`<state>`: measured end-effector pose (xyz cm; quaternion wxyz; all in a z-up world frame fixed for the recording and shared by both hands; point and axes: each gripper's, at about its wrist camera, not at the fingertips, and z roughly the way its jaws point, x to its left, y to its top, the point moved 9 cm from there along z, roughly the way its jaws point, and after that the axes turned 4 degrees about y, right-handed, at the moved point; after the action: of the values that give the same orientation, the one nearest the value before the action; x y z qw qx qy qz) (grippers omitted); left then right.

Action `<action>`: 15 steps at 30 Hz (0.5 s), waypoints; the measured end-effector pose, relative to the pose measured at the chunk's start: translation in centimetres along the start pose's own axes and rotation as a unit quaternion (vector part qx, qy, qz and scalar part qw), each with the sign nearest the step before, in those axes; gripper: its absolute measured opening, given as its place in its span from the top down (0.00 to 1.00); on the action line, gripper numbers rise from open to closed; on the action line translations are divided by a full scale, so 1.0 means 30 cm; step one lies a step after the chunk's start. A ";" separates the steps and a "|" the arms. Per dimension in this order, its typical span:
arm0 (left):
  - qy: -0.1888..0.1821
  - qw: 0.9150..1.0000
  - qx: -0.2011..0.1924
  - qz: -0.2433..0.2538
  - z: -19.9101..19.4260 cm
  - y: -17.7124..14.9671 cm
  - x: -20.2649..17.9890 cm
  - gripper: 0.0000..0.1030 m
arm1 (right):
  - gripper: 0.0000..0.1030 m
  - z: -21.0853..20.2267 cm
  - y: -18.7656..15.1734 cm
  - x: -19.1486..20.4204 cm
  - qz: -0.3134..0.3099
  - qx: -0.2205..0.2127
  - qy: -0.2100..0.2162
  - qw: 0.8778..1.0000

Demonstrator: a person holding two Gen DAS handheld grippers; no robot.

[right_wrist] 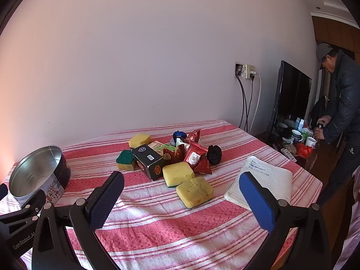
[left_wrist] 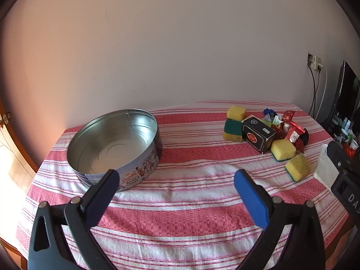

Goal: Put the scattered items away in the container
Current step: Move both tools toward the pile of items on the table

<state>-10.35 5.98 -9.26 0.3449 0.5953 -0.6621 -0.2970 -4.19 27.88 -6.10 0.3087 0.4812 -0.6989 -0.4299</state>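
An empty round cookie tin (left_wrist: 114, 144) stands on the left of the striped tablecloth; it also shows at the left edge as the tin (right_wrist: 38, 175). My left gripper (left_wrist: 176, 177) is open just in front of it, nothing between its fingers. A pile lies to the right: yellow-green sponges (right_wrist: 194, 191), a black box (right_wrist: 149, 162), red snack packets (right_wrist: 195, 157), a blue wrapped thing (right_wrist: 178, 135) and a black lump (right_wrist: 214, 154). My right gripper (right_wrist: 181, 180) hangs open before the pile, close to the nearest sponge, touching nothing. The same pile (left_wrist: 265, 132) appears in the left wrist view.
A lined notebook (right_wrist: 265, 180) lies at the table's right side. Beyond the right edge stand a dark screen (right_wrist: 290, 99), cups and bottles (right_wrist: 297, 135), and a person in a dark jacket (right_wrist: 344, 103). A wall with a socket and cables (right_wrist: 247, 72) lies behind.
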 end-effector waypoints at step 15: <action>-0.016 0.999 0.008 0.028 0.029 -0.019 -0.076 0.00 | 0.00 0.029 -0.025 -0.070 0.003 0.012 -0.015 1.000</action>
<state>-10.61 8.17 -10.46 0.3378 0.5740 -0.6866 -0.2916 -3.88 30.00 -7.19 0.2935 0.4758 -0.7103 -0.4277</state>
